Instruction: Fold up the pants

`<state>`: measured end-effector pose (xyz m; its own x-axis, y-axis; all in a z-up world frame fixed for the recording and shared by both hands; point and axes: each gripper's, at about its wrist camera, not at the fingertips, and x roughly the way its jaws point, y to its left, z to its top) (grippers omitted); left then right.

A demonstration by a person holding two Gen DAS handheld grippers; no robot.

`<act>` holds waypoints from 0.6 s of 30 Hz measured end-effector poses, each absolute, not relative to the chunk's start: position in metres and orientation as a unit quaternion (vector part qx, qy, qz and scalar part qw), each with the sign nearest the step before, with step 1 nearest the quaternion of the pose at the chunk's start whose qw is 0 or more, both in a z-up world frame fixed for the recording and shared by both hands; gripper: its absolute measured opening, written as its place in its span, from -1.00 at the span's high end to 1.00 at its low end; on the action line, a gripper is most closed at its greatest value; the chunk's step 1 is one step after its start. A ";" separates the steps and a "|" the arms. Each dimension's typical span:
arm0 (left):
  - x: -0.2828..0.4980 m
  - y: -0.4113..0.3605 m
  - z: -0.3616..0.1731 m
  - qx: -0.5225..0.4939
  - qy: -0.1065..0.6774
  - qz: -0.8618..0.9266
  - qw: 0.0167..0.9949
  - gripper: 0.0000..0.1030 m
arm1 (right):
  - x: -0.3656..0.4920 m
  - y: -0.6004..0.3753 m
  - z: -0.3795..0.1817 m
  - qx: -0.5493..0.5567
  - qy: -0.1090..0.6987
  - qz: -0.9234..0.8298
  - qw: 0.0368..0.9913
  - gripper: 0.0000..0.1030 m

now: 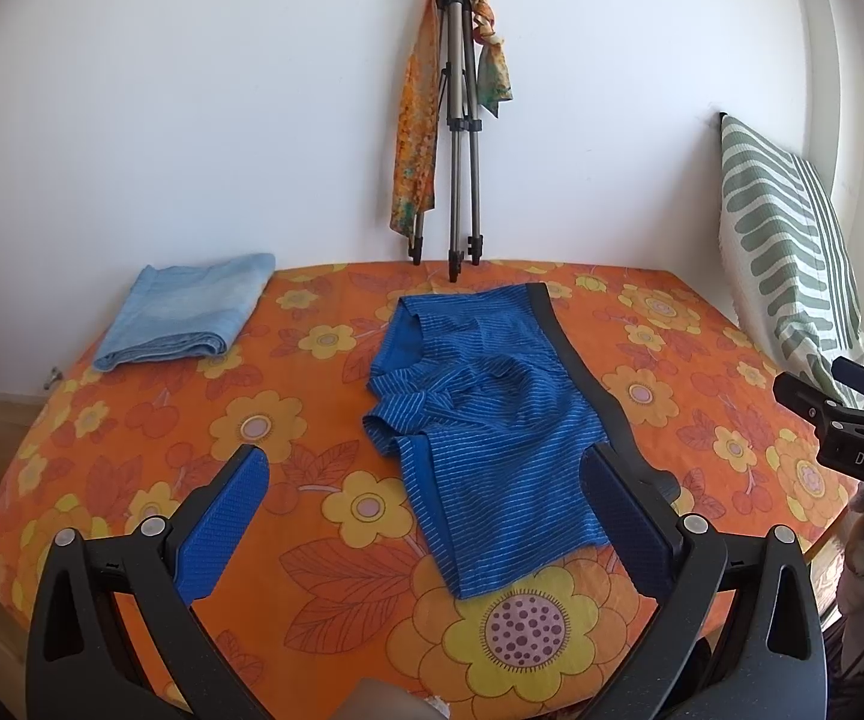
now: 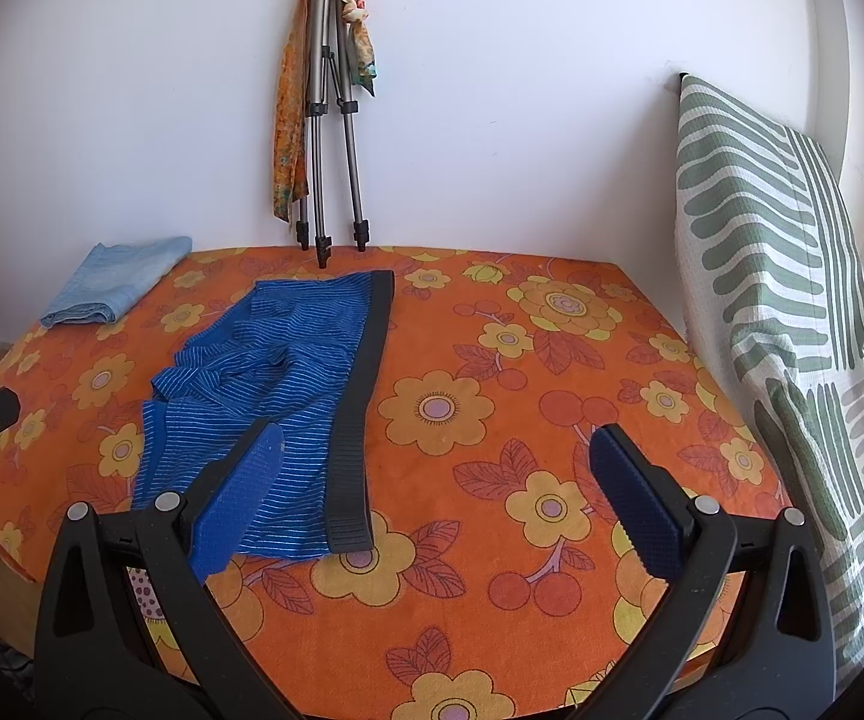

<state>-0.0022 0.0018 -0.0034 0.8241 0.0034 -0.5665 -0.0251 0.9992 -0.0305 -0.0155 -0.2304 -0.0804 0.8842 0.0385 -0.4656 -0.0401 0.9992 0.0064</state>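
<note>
Blue striped shorts [image 1: 486,420] with a black waistband [image 1: 576,354] lie spread and rumpled on the orange flowered tablecloth [image 1: 324,546], waistband to the right. My left gripper [image 1: 426,474] hovers open above the near end of the shorts, nothing between its blue pads. In the right wrist view the shorts [image 2: 270,372] lie to the left, and my right gripper [image 2: 438,456] is open over bare cloth just right of the waistband [image 2: 360,414]. The right gripper [image 1: 840,414] also shows at the right edge of the left wrist view.
A folded light-blue garment [image 1: 186,312] sits at the far left corner. A tripod [image 1: 462,138] draped with scarves leans on the white wall behind. A green-and-white patterned cushion [image 2: 786,276] stands along the right edge. The table's front edge is close below both grippers.
</note>
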 end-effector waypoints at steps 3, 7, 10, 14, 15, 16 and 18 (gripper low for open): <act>-0.002 0.002 -0.004 -0.018 0.297 0.007 0.955 -0.99 | -0.015 -0.230 -0.080 -0.002 0.240 0.021 0.970 -1.00; -0.003 0.002 -0.004 -0.018 0.296 0.007 0.955 -0.99 | -0.015 -0.231 -0.080 -0.001 0.241 0.021 0.970 -1.00; -0.003 0.002 -0.004 -0.018 0.296 0.007 0.955 -0.99 | -0.014 -0.231 -0.079 0.000 0.241 0.022 0.970 -1.00; -0.003 0.002 -0.005 -0.018 0.296 0.007 0.955 -0.99 | -0.014 -0.231 -0.081 0.002 0.243 0.024 0.970 -1.00; -0.004 0.001 -0.005 -0.017 0.296 0.008 0.955 -0.99 | -0.014 -0.231 -0.082 0.001 0.243 0.024 0.970 -1.00; -0.004 0.001 -0.006 -0.015 0.295 0.009 0.955 -0.99 | -0.014 -0.232 -0.081 0.001 0.243 0.023 0.970 -1.00; -0.005 0.002 -0.008 -0.014 0.296 0.010 0.955 -0.99 | -0.014 -0.231 -0.083 0.001 0.244 0.023 0.970 -1.00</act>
<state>-0.0049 0.0019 -0.0079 0.8242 0.0116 -0.5661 -0.0278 0.9994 -0.0201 -0.0143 -0.2312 -0.0828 0.8803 0.0454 -0.4723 -0.0439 0.9989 0.0140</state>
